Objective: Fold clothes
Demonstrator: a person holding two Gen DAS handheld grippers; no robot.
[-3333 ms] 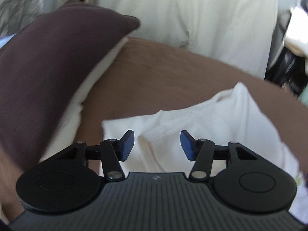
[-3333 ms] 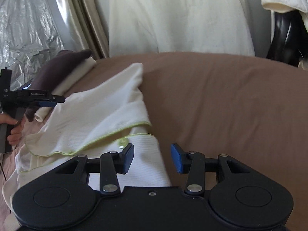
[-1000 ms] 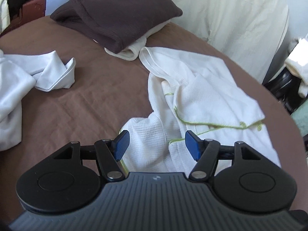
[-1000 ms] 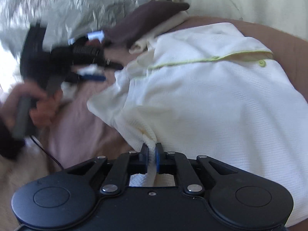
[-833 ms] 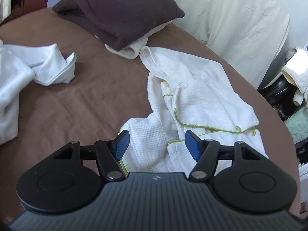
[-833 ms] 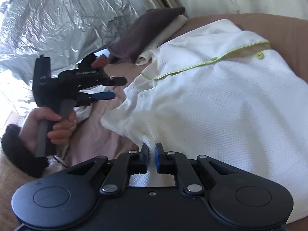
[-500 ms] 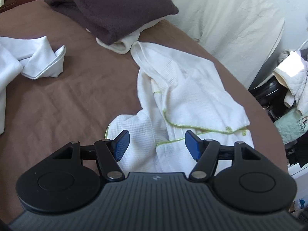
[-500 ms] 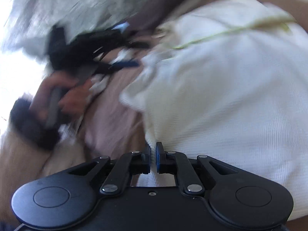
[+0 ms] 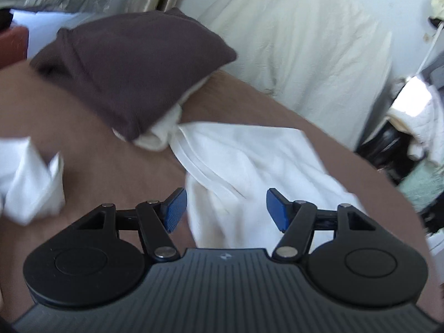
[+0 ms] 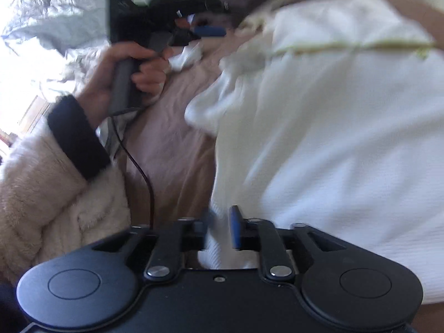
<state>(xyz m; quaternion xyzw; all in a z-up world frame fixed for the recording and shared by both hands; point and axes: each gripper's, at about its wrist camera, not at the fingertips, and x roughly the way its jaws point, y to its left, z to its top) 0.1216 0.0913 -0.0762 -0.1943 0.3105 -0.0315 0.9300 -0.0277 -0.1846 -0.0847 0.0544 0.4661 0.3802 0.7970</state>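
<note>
Surface: brown bedspread (image 9: pixel 97 149) covering the bed, garments spread across it.
White shirt (image 9: pixel 249 161): waffle-textured, with a lime-green trim line (image 10: pixel 347 45), lying loosely bunched on the bedspread. In the left wrist view it runs from just beside the dark pile down toward the camera; in the right wrist view it fills the right half of the frame.
Left gripper (image 9: pixel 226 209): jaws stand wide apart and are closing slightly. Blue pads (image 9: pixel 174 208) hover above the near part of the white shirt; cloth shows in the gap below them, but neither pad presses on it. Nothing is held.
Left gripper, right wrist view (image 10: pixel 208 31): seen from the side at upper left, blurred, its blue fingertip pointing toward the dark pile.
Left hand (image 10: pixel 130 75): wrapped around the gripper handle, a dark cuff and a cream fleece sleeve (image 10: pixel 47 188) behind it. A thin cable (image 10: pixel 144 177) hangs from the handle.
Right gripper (image 10: pixel 220 229): jaws are opening, a narrow gap showing. The near edge of the white shirt lies in that gap; the frame is blurred there, and the pads do not appear to clamp it.
Dark brown folded garment (image 9: pixel 133 66): on top of a cream one (image 9: pixel 163 130), at the far side of the bedspread, touching the shirt's far end.
Second white garment (image 9: pixel 30 183): crumpled at the left edge, apart from the shirt.
Background: silver foil sheet (image 10: pixel 55 8), cream hanging cloth (image 9: pixel 299 44).
</note>
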